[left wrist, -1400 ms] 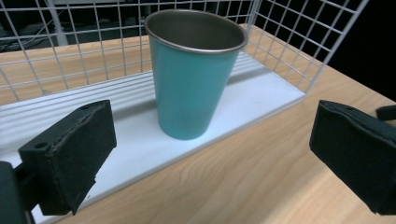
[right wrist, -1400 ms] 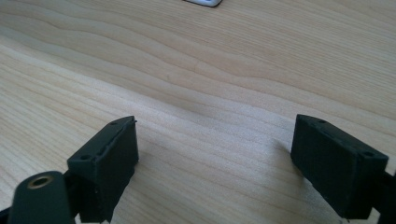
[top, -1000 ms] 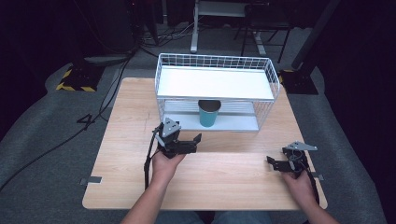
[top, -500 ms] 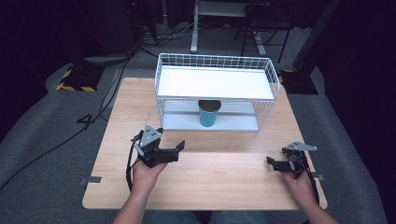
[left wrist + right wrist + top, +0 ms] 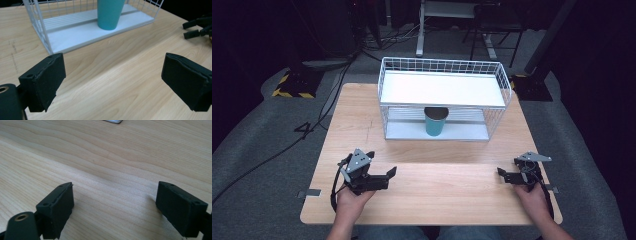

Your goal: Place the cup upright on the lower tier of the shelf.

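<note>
A teal cup (image 5: pixel 435 121) (image 5: pixel 109 13) stands upright on the lower shelf of a white wire rack (image 5: pixel 499 80) (image 5: pixel 37 22) at the back of the wooden table (image 5: pixel 437 200). My left gripper (image 5: pixel 388 178) (image 5: pixel 112 77) is held low over the table's front left, pointing right and toward the rack. It is open; its jaws have just been closing a little, with nothing between them. My right gripper (image 5: pixel 503 176) (image 5: pixel 115 207) rests at the front right, open over bare wood, and its jaws (image 5: pixel 195 28) are also visible in the left gripper view.
The rack has a solid white top shelf (image 5: pixel 442 89) above the cup. Cables (image 5: pixel 312 125) trail over the grey floor at the left, and a yellow-black striped block (image 5: pixel 292 85) lies there. A desk frame (image 5: pixel 452 30) stands behind the table.
My left hand has drawn back from near the rack toward the table's front left, a little lower. The right hand has stayed where it was.
</note>
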